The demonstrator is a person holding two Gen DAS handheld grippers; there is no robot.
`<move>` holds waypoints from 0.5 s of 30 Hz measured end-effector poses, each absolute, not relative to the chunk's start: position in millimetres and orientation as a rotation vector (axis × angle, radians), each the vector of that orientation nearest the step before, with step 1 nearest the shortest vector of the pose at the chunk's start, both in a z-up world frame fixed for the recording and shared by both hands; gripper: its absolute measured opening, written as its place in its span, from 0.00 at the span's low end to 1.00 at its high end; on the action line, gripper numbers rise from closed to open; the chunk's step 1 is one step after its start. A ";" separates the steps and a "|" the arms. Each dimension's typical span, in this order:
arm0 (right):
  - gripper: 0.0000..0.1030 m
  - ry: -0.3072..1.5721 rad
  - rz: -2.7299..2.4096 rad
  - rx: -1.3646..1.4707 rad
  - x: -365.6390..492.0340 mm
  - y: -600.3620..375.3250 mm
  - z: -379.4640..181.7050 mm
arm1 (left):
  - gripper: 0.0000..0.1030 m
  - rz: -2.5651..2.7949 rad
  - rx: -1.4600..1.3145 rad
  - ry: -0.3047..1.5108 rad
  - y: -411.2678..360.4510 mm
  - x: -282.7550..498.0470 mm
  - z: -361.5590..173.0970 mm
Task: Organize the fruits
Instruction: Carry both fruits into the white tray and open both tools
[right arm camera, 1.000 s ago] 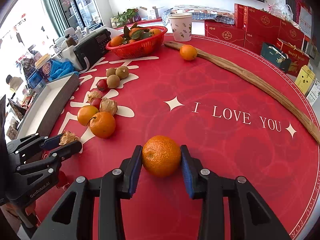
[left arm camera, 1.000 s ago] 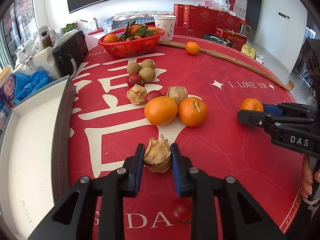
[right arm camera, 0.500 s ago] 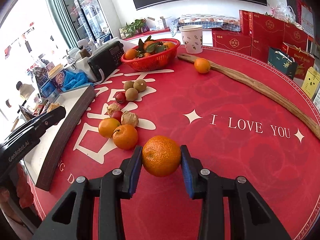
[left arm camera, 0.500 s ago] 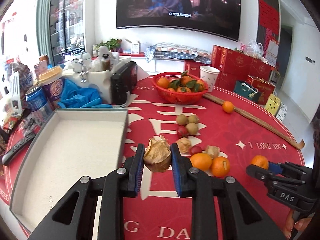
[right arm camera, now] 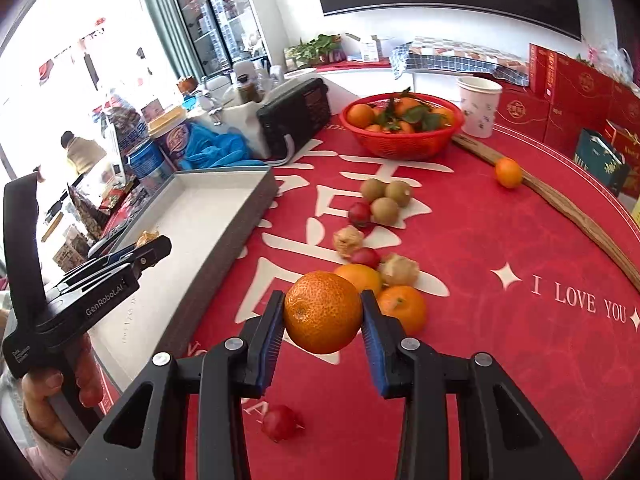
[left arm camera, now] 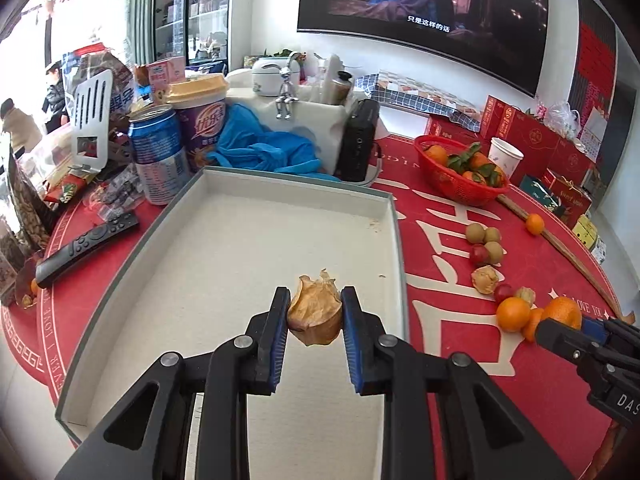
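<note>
Carrying stage: two fruits are held at once, nothing seen dropped off yet.
Left claw (left arm camera: 315, 320): pinched on a papery husked fruit (left arm camera: 316, 312), held up over the near part of the grey tray (left arm camera: 394, 216). Blue pads are pressed against both sides of the husk.
Right claw (right arm camera: 322, 316): pinched on a mandarin (right arm camera: 323, 312), held above the red surface (right arm camera: 500, 340), to the right of the tray and not over it yet.
Tray status: the white floor is seen bare apart from a few crumbs, so nothing looks sorted into it so far, assuming the tray is the target.
Near leftovers: one small red fruit (right arm camera: 280, 422) is left on the surface right under the right claw.
Middle pile: two oranges (right arm camera: 402, 308), two more husked fruits (right arm camera: 400, 269), two red ones (right arm camera: 365, 257) and three kiwis (right arm camera: 385, 210) are still lined up beside the tray, mostly touching each other.
Far stuff: a lone mandarin (right arm camera: 508, 173) is parked against the long wooden stick (right arm camera: 568, 208); the red basket (right arm camera: 400, 142) is already filled with leafy mandarins.
Progress guess: barely started, most of the pile is left to be moved. Whether the basket counts as part of the job can't be told.
</note>
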State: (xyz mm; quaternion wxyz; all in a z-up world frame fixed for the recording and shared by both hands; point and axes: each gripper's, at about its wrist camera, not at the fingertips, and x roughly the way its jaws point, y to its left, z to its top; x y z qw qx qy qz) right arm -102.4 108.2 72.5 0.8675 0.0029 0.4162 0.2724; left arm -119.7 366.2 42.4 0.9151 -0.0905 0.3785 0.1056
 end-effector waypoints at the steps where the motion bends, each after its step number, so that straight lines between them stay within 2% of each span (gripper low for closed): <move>1: 0.37 0.871 0.584 -0.005 -102.9 118.7 74.3 | 0.27 0.228 -0.194 0.784 372.3 -121.5 40.8; 15: 0.37 0.922 0.748 -0.104 -77.9 251.8 70.4 | 0.27 0.325 -0.204 0.861 420.6 -124.9 11.2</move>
